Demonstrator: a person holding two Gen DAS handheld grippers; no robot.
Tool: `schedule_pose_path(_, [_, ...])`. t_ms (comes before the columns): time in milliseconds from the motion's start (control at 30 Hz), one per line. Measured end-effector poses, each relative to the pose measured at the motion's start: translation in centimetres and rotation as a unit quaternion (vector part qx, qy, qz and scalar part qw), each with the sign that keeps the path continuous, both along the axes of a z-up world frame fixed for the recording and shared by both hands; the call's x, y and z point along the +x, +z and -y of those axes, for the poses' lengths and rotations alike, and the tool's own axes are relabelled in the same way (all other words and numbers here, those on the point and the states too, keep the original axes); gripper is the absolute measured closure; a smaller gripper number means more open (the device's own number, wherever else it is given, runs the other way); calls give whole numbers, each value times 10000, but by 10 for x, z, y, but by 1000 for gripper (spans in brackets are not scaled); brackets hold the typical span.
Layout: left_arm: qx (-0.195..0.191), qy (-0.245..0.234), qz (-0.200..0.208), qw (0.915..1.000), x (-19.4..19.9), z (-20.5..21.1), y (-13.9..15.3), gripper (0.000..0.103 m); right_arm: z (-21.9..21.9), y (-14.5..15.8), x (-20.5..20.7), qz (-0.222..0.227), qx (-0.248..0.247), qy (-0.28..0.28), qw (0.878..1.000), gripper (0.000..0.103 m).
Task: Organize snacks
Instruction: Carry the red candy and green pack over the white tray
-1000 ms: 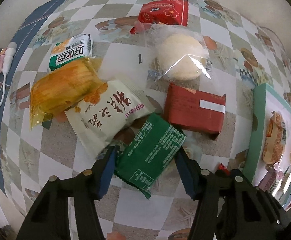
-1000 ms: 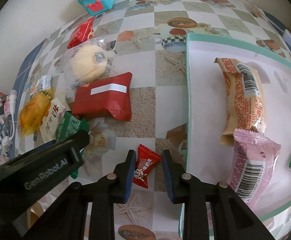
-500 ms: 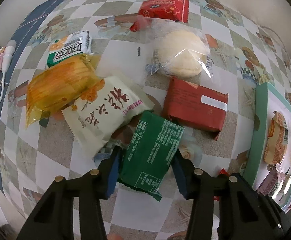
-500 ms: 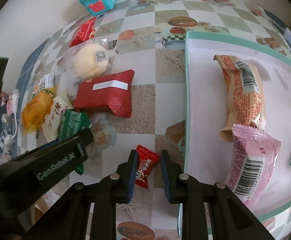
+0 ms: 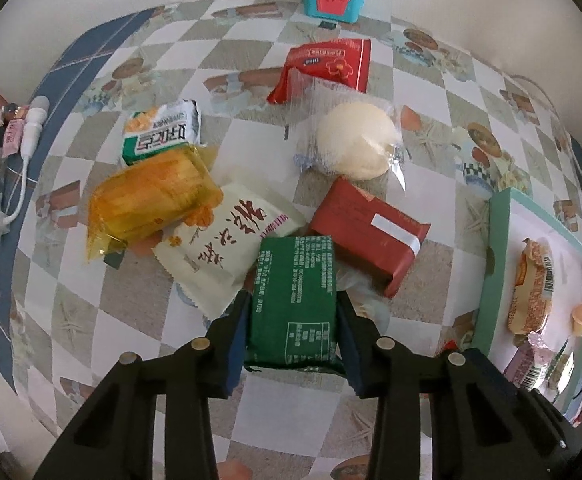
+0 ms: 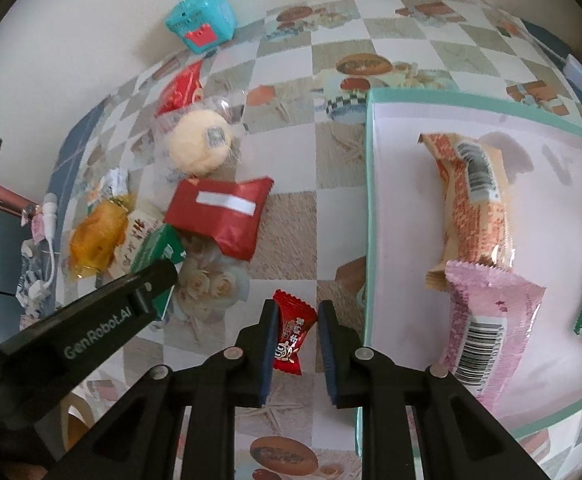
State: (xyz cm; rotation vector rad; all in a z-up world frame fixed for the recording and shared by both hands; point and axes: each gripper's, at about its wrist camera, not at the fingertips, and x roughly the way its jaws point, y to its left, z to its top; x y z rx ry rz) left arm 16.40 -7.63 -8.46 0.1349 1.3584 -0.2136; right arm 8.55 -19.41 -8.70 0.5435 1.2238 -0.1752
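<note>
Both grippers have grabbed something at once. The left gripper (image 5: 293, 316) has its jaws clamped on the green packet (image 5: 293, 300), gripped across its short width so it lifts clear of the pile on the worktop (image 5: 131, 312). The right gripper (image 6: 295, 332) pinches the red candy (image 6: 291, 332) right beside the tray (image 6: 367, 240) (handy, probably headed there). The far side of the tray is cut off, and the candy's print is too small to read.

Counter (image 5: 131, 320) wearing a checked cloth printed with starfish and cakes, blue border running along its left edge, plain cream wall (image 5: 91, 0) rising behind, soft daylight falling evenly across the surface, white cable (image 5: 23, 184) lying at the left edge
</note>
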Motion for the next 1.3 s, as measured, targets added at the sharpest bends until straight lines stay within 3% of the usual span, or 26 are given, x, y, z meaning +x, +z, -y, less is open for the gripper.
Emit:
schedule_pose_path(567, [-8, 419, -249, 9988, 3, -27, -18, 61, 4, 11, -2, 116, 106, -87, 9998, 81])
schedule_pose_path(900, [-200, 436, 318, 9983, -8, -42, 25, 62, 11, 26, -5, 334, 134, -157, 9992, 81])
schedule_pose_path(1300, [-334, 129, 947, 9949, -20, -14, 68, 62, 45, 57, -23, 643, 4, -629, 9960, 81])
